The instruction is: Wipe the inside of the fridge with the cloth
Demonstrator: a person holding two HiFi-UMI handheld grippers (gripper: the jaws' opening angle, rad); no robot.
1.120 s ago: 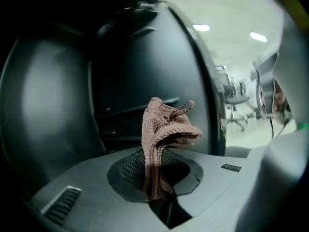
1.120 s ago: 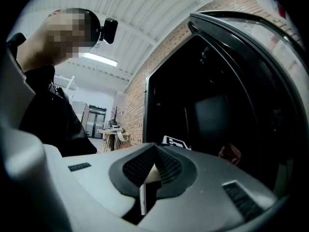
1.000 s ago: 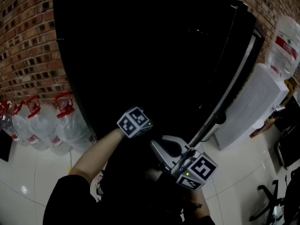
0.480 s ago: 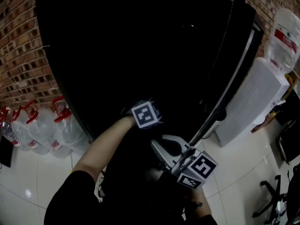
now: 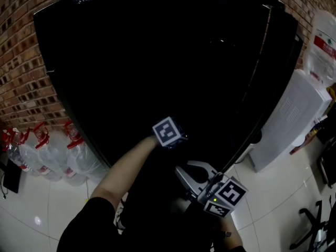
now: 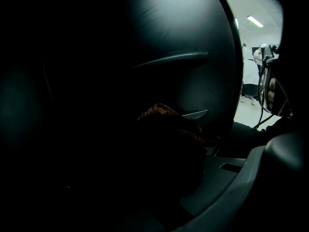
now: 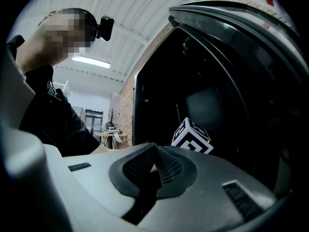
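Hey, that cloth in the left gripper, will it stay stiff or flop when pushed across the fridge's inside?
Probably floppy: the cloth sits bunched and crumpled at the left gripper. Its nubbly weave suggests it's light and should drag rather than slip on the smooth fridge interior.

Brick wall (image 5: 21, 62) behind and to the left. Cluster of clear water jugs (image 5: 50, 151) with red caps at far left, on the white tiled floor (image 5: 37, 209) against the wall. White water dispenser (image 5: 286, 122) at right, with an inverted bottle (image 5: 320, 41) on top. Black chair base (image 5: 314, 229) near right. Ceiling strip light (image 7: 89, 62) lit.
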